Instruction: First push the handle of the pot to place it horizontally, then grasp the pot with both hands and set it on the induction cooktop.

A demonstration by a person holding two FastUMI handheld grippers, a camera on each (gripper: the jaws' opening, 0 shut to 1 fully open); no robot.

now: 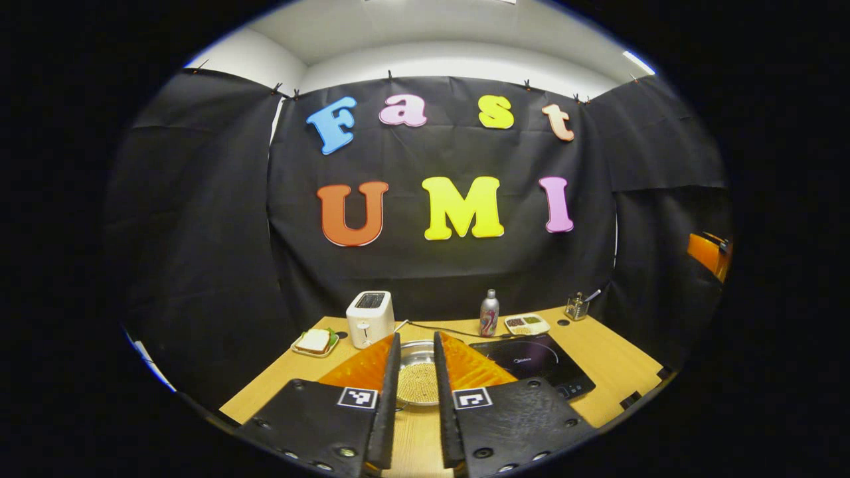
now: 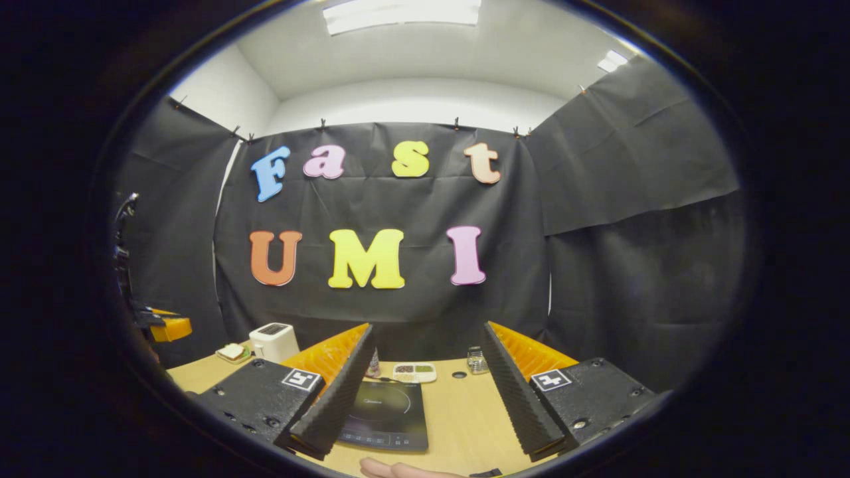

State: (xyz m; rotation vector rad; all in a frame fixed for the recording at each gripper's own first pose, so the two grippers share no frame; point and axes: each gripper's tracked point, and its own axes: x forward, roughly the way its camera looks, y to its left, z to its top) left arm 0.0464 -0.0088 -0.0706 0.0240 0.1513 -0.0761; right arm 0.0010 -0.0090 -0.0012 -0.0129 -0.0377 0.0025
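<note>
Left tool (image 1: 417, 345) hovering part-open with pot (image 1: 417, 380) lying between its fingers, right tool (image 2: 428, 332) gaping wide above induction cooktop (image 2: 388, 415) on table (image 2: 465, 418)

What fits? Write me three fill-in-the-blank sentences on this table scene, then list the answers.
1. In the left gripper view, the pot shows between the left gripper's fingers, to the ____ of the induction cooktop.
2. The plate with the sandwich sits beside the white ____.
3. The right gripper is ____, its fingers spread over the cooktop.

Answers: left; toaster; open
</note>
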